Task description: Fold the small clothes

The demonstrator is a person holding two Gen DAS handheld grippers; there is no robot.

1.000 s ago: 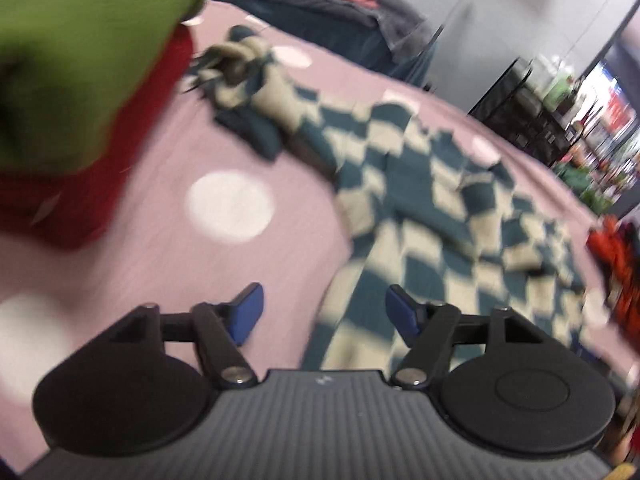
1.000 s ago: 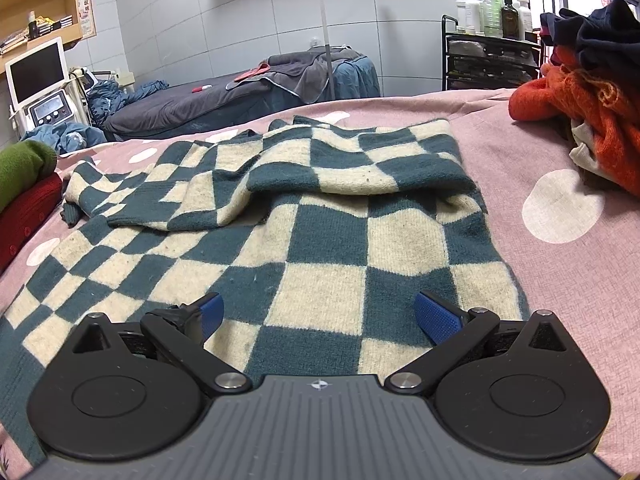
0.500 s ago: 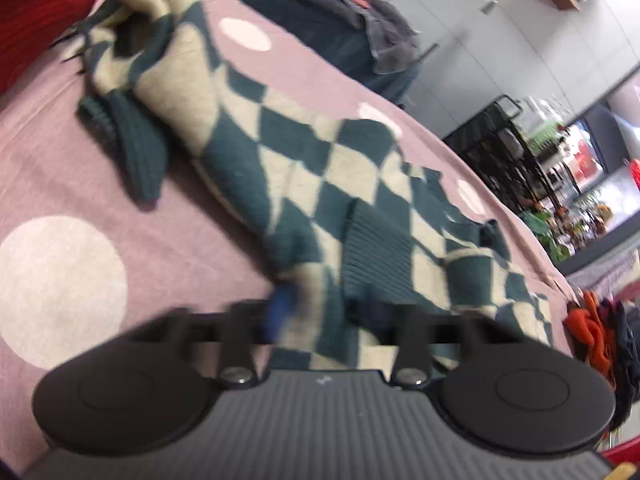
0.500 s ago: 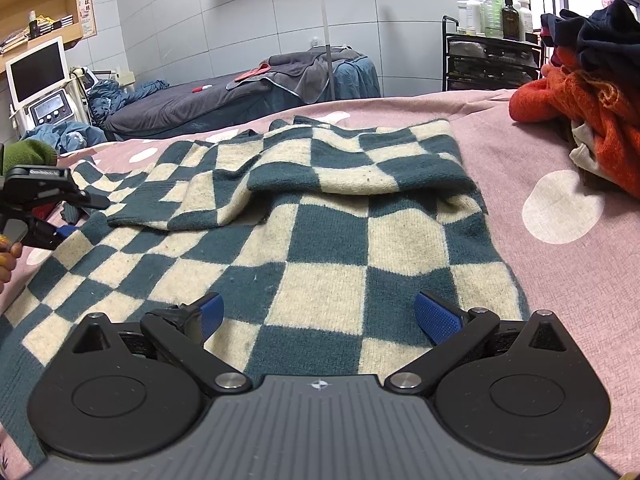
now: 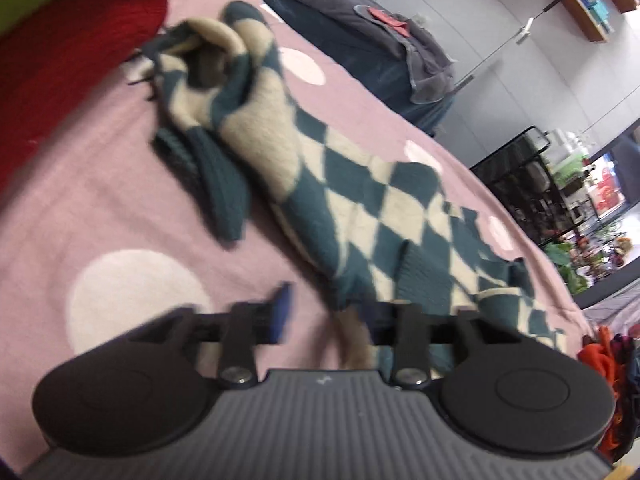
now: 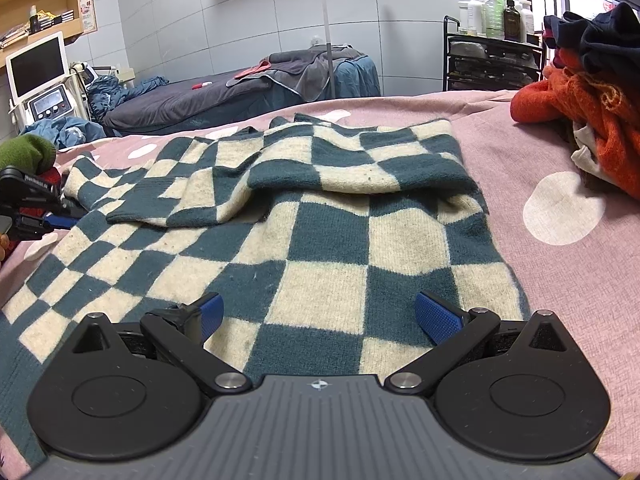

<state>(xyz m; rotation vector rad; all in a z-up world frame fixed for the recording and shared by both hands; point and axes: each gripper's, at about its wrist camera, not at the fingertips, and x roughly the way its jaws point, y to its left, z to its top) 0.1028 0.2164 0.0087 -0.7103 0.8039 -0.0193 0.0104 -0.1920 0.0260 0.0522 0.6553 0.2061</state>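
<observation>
The checkered sweater (image 6: 304,216) lies spread on the pink dotted bedcover (image 6: 560,240), one sleeve folded across its body. The right gripper (image 6: 316,314) hovers low over the near hem, its jaws wide apart and empty. The left gripper (image 5: 324,312) sits at the sweater's edge, blurred; its jaws look parted with fabric between them, though I cannot tell whether they pinch it.
</observation>
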